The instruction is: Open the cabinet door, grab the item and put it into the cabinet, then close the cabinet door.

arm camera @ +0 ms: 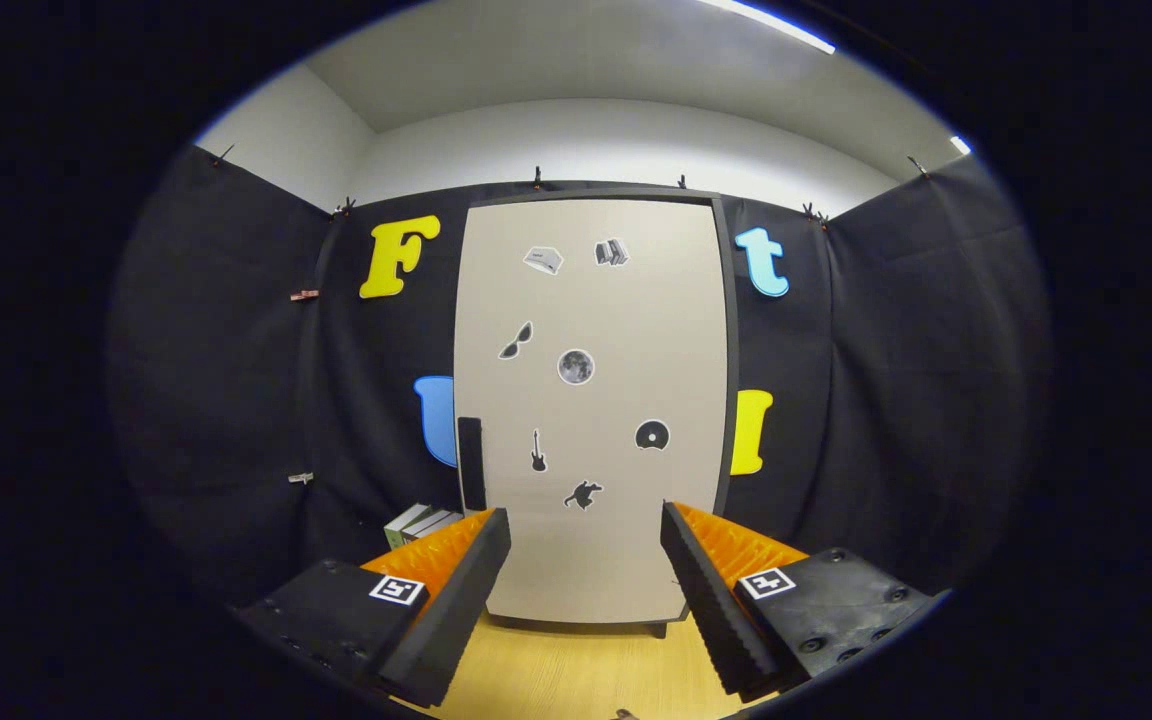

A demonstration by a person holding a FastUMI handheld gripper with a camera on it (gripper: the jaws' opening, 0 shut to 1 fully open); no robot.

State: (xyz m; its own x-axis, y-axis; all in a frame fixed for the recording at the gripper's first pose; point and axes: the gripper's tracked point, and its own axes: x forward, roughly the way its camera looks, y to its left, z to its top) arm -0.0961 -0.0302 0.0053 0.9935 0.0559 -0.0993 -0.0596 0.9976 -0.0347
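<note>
- We face the cabinet [591, 620], which stands on the wooden table [576, 670] against the booth's black cloth wall, with its beige door [591, 400] shut flat across the front.
- The door carries small stickers, and a dark vertical handle [471, 463] sits near its left edge, just ahead of the left finger.
- Our gripper [586, 560] is held back from the door with its fingers wide apart and nothing between them; neither touches the door or the handle.
- A small stack of box-like things [423, 522], light with green edges, lies on the table to the left of the cabinet, partly hidden behind the left finger. We judge this may be the item to stow, though we cannot tell for sure.
- With the door shut we cannot see inside the cabinet, so we cannot say what it holds.
- As for progress, a shut door and empty fingers fit either a stage where opening is yet to come or one where an item is already inside and the door closed again; the stack beside the cabinet leans us toward the former, as a judgement only.
</note>
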